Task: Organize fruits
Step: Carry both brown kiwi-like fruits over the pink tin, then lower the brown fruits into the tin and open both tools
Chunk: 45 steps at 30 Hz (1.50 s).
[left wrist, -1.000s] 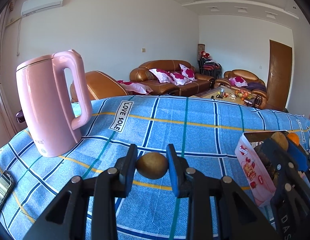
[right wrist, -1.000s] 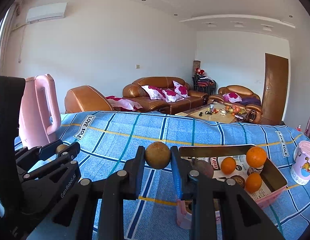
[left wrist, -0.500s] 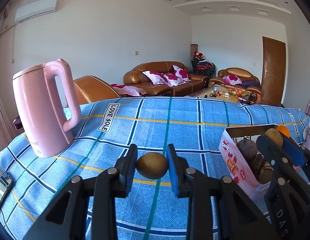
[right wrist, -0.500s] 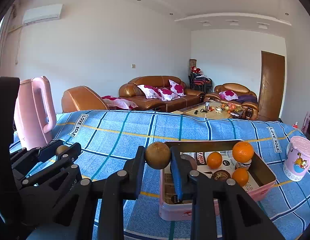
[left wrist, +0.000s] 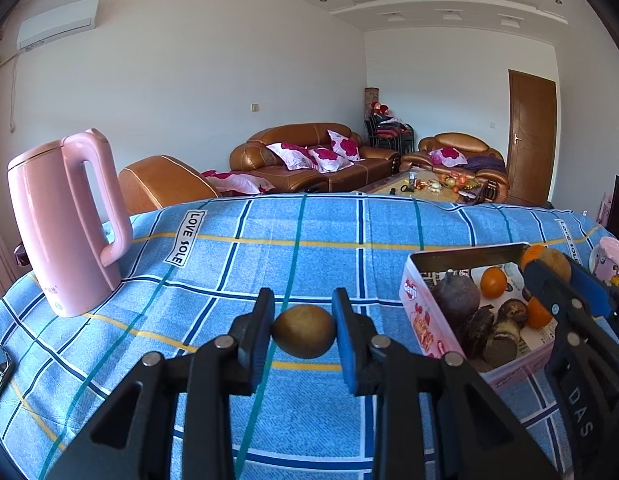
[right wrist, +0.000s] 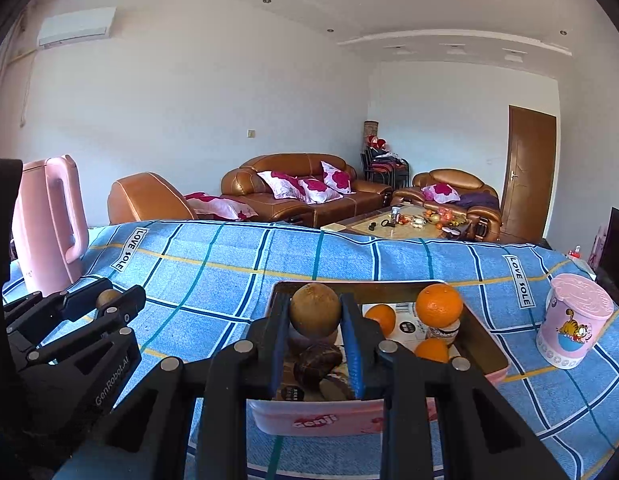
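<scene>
Fruits are the subject, and each gripper carries one. Left wrist view: a blue plaid tablecloth [left wrist: 309, 240], woven and printed "LOVE SOLE", covers the table in a living room with brown leather sofas [left wrist: 317, 156] and a wooden door. A smooth pink kettle [left wrist: 65, 224] stands upright at far left. The left gripper [left wrist: 304, 330] is clamped on an oval brown-green kiwi [left wrist: 304, 331], held between the black and the blue finger above the cloth, left of the pink tin box [left wrist: 425, 320]. That rectangular box holds oranges and dark wrinkled fruits; the right gripper [left wrist: 557, 272] shows above it. Right wrist view: same cloth and room. The right gripper [right wrist: 315, 320] grips a round, rough brown fruit [right wrist: 315, 315] directly above the box's [right wrist: 333, 420] near half. Inside lie a glossy orange [right wrist: 439, 305] on a jar, two further oranges and dark fruits. A pink cartoon cup [right wrist: 573, 326] stands upright just right of the box. At left, the left gripper [right wrist: 109, 300] holds its kiwi [right wrist: 108, 299].
</scene>
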Each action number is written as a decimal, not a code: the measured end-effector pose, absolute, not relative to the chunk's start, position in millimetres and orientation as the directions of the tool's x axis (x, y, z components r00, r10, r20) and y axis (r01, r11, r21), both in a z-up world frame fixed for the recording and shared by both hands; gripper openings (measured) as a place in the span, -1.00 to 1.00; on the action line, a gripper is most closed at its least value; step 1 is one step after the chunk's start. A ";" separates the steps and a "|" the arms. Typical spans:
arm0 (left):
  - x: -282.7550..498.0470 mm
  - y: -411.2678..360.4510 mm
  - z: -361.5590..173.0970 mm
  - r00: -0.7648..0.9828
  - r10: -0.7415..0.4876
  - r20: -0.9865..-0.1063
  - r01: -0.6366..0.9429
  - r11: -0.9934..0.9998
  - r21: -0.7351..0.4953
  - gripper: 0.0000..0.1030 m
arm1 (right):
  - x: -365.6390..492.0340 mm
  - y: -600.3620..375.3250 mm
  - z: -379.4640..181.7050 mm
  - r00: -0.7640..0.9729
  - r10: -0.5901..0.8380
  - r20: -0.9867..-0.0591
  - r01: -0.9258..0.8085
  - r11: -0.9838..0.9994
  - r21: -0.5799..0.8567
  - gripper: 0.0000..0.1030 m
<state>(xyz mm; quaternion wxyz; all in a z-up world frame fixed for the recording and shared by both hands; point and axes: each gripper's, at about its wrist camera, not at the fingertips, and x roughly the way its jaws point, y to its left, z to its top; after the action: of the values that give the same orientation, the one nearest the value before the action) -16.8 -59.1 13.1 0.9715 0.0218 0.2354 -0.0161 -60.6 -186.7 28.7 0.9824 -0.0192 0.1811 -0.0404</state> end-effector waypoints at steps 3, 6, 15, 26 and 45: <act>-17.7 -68.9 13.5 0.889 -0.032 -0.457 0.056 0.998 0.040 -0.39 | -61.7 -197.1 29.2 0.930 -0.104 -0.353 0.090 0.994 -0.055 -0.46; -18.3 -78.9 13.8 0.888 -0.047 -0.457 0.074 0.996 0.041 -0.39 | -64.3 -208.1 29.4 0.928 -0.123 -0.352 0.110 0.992 -0.056 -0.46; -20.8 -109.5 15.5 0.890 -0.091 -0.448 0.128 0.990 0.054 -0.39 | -67.6 -236.5 31.1 0.923 -0.168 -0.346 0.152 0.986 -0.072 -0.47; -16.1 -143.0 15.4 0.878 -0.141 -0.458 0.187 0.981 0.056 -0.39 | -66.0 -277.0 32.9 0.908 -0.230 -0.349 0.219 0.973 -0.071 -0.47; 20.2 -179.2 5.3 0.790 -0.245 -0.561 0.262 0.964 -0.052 -0.39 | -22.1 -304.2 27.9 0.878 -0.207 -0.432 0.214 0.976 -0.032 -0.46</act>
<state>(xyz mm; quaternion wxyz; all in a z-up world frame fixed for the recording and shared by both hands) 20.2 -179.2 5.3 0.9460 0.0144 0.2947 -0.1342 -22.1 -304.2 27.9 0.9689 0.0084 0.2220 -0.1087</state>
